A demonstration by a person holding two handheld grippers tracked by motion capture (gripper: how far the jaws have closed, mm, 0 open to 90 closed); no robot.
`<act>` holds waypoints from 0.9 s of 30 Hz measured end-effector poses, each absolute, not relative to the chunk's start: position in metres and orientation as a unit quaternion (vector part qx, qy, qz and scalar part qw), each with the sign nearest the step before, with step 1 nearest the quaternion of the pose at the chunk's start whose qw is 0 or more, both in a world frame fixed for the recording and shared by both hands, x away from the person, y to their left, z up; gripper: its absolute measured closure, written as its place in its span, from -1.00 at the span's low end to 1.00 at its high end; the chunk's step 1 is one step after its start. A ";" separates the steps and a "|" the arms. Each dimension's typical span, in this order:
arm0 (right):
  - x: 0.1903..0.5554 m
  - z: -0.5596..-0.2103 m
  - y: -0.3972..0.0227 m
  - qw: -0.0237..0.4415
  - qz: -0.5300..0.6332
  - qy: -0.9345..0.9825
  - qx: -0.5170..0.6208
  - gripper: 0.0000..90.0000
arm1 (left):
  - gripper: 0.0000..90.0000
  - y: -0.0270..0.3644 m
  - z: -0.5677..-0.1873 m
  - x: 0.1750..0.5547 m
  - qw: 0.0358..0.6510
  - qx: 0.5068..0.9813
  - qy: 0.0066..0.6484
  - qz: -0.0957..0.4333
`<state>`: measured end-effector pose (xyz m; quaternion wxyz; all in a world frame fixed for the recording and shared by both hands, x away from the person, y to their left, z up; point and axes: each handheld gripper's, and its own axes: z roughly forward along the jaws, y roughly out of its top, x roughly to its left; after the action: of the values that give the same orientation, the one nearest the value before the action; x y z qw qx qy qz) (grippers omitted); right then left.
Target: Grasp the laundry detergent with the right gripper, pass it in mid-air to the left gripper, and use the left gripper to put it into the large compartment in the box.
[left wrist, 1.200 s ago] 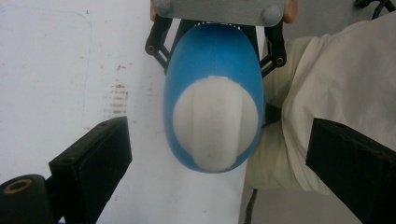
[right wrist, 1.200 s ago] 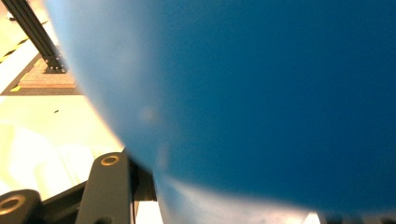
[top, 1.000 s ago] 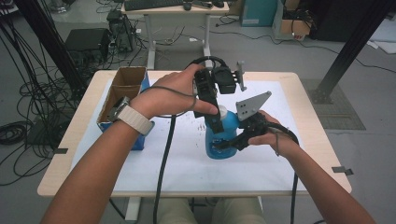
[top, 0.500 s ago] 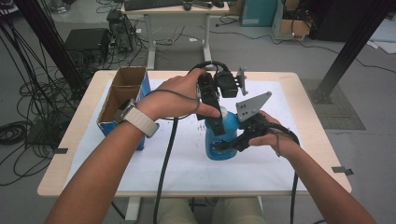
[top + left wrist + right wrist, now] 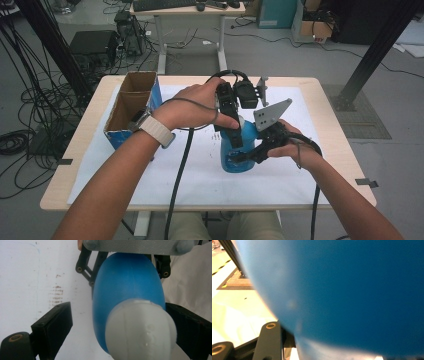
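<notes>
A blue bottle [image 5: 248, 134] with a white cap [image 5: 141, 330] stands upright on the white sheet at the table's middle. My right gripper [image 5: 245, 157] comes in from the right and is shut on the bottle's lower body [image 5: 349, 290]. My left gripper [image 5: 235, 134] reaches down over the bottle's top, with the cap between its jaws. Its jaws have just been closing. In the left gripper view, one pad [image 5: 53, 323] stands clear of the cap while the other [image 5: 190, 332] is against it. The right gripper's linkage [image 5: 85, 267] shows beyond the bottle.
An open cardboard box [image 5: 131, 107] with blue sides stands at the table's left. A white sheet [image 5: 195, 175] covers most of the wooden table [image 5: 75, 150]. Black cables trail from both grippers toward the near edge. A desk and cables stand on the floor behind.
The left hand and its gripper have shifted slightly over the bottle's top. The right hand and the bottle have kept still.
</notes>
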<state>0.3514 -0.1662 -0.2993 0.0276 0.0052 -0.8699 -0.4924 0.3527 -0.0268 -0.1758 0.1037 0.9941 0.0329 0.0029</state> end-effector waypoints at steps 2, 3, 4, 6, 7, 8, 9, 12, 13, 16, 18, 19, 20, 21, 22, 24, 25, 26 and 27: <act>0.351 -0.299 -0.167 0.023 -0.492 -0.870 0.004 -0.05 | -0.75 -0.028 -0.175 0.354 0.088 0.996 0.024 0.005; 0.351 -0.299 -0.167 0.017 -0.491 -0.871 0.001 -0.05 | -0.74 -0.028 -0.175 0.353 0.088 0.996 0.027 0.001; 0.351 -0.299 -0.167 0.018 -0.491 -0.871 0.000 -0.05 | -0.74 -0.028 -0.180 0.351 0.112 0.993 0.045 0.000; 0.351 -0.299 -0.167 0.020 -0.491 -0.871 0.002 -0.05 | -0.72 -0.029 -0.181 0.351 0.112 0.993 0.048 -0.004; 0.351 -0.299 -0.167 0.020 -0.491 -0.871 0.000 -0.05 | -0.70 -0.029 -0.181 0.352 0.107 0.993 0.045 -0.005; 0.351 -0.299 -0.167 0.020 -0.491 -0.871 0.003 -0.05 | -0.70 -0.029 -0.182 0.352 0.110 0.993 0.043 -0.005; 0.351 -0.299 -0.167 0.019 -0.492 -0.870 0.005 -0.05 | -0.69 -0.029 -0.182 0.352 0.111 0.993 0.044 -0.007; 0.351 -0.299 -0.167 0.020 -0.491 -0.871 0.001 -0.05 | -0.65 -0.029 -0.183 0.351 0.110 0.993 0.044 -0.011; 0.351 -0.299 -0.167 0.020 -0.491 -0.871 0.001 -0.05 | -0.63 -0.030 -0.183 0.352 0.108 0.993 0.039 -0.011; 0.351 -0.299 -0.167 0.020 -0.491 -0.871 0.002 -0.05 | -0.60 -0.030 -0.184 0.351 0.109 0.993 0.043 -0.015; 0.351 -0.300 -0.167 0.020 -0.490 -0.871 0.003 -0.05 | -0.59 -0.030 -0.184 0.352 0.110 0.993 0.042 -0.017; 0.351 -0.300 -0.166 0.021 -0.490 -0.871 0.003 -0.05 | -0.58 -0.030 -0.185 0.352 0.110 0.993 0.042 -0.018; 0.351 -0.300 -0.166 0.022 -0.490 -0.871 0.003 -0.05 | -0.58 -0.030 -0.184 0.352 0.109 0.993 0.040 -0.018; 0.351 -0.300 -0.166 0.021 -0.490 -0.871 0.004 -0.05 | -0.57 -0.030 -0.185 0.352 0.109 0.993 0.041 -0.019; 0.351 -0.300 -0.166 0.021 -0.490 -0.871 0.004 -0.05 | -0.56 -0.029 -0.185 0.352 0.109 0.993 0.042 -0.020; 0.351 -0.300 -0.166 0.021 -0.490 -0.871 0.005 -0.05 | -0.54 -0.029 -0.185 0.353 0.109 0.993 0.043 -0.022; 0.351 -0.300 -0.166 0.020 -0.489 -0.872 0.005 -0.05 | -0.53 -0.029 -0.185 0.353 0.110 0.993 0.042 -0.024; 0.351 -0.300 -0.167 0.021 -0.490 -0.872 0.003 -0.05 | -0.50 -0.029 -0.185 0.353 0.109 0.993 0.041 -0.025; 0.351 -0.300 -0.167 0.020 -0.490 -0.872 0.004 -0.05 | -0.49 -0.029 -0.185 0.353 0.110 0.993 0.041 -0.026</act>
<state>0.3507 -0.1666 -0.2998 0.0204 0.0042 -0.8715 -0.4899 0.3534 -0.0286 -0.1855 0.1097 0.9928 0.0407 -0.0264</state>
